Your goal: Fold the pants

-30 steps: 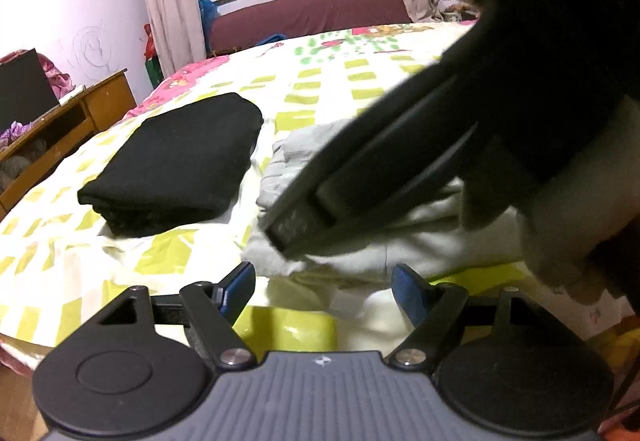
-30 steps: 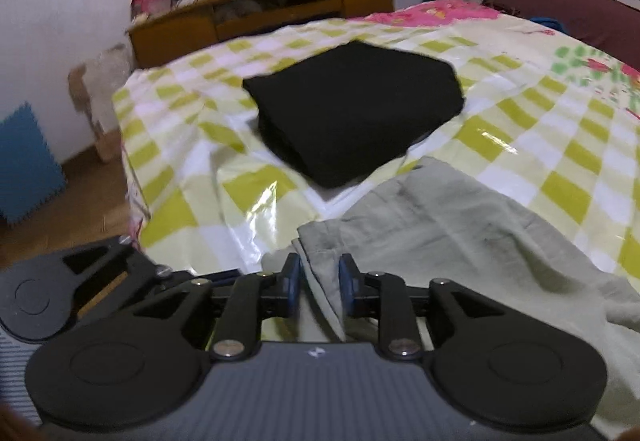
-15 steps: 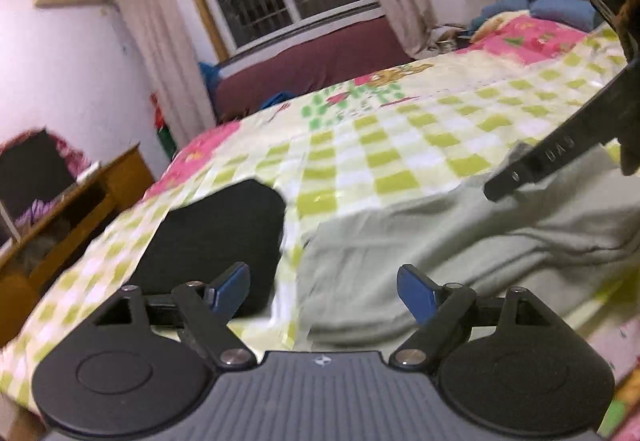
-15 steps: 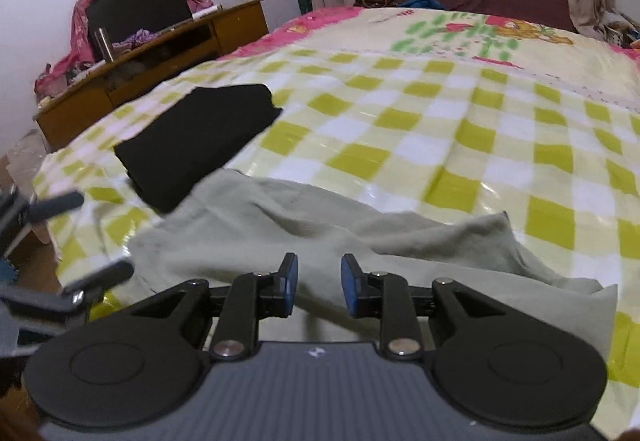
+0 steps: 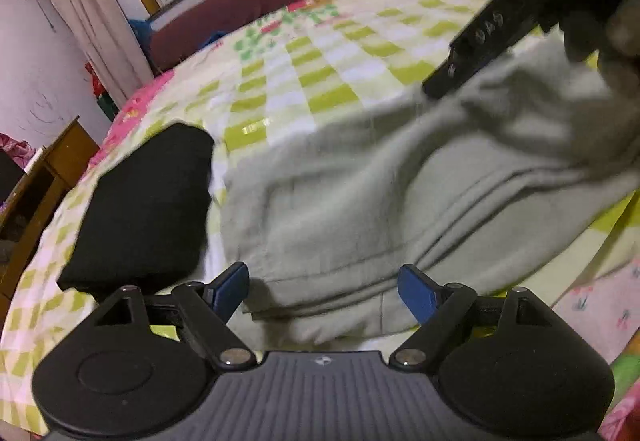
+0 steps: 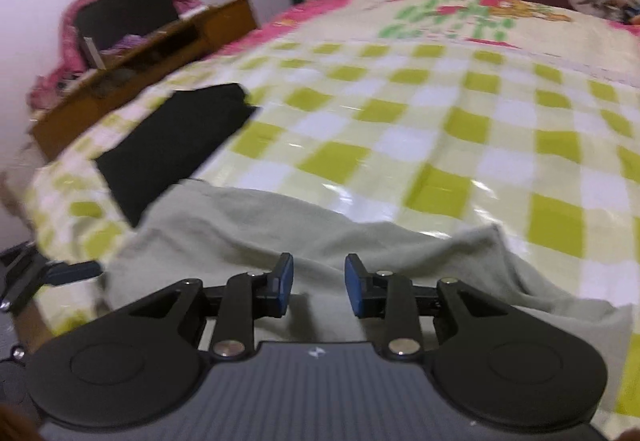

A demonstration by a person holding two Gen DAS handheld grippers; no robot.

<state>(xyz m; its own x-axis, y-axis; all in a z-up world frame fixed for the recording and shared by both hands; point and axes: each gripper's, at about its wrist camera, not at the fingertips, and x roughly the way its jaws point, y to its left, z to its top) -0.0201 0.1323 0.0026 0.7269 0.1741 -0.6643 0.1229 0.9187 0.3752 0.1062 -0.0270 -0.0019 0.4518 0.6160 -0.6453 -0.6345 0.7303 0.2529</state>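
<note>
The grey-green pants (image 5: 360,193) lie rumpled and only loosely doubled on the bed (image 6: 440,129), beside a folded black garment (image 5: 148,209). Left hand-held gripper (image 5: 323,291) spread wide; right hand-held gripper (image 6: 319,283) parted, empty. Most folding seems left.

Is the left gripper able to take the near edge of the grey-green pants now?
Probably yes. The left gripper is open, and the near edge of the grey-green pants lies just ahead between its fingers, with nothing on top. The folded black garment sits aside.
</note>
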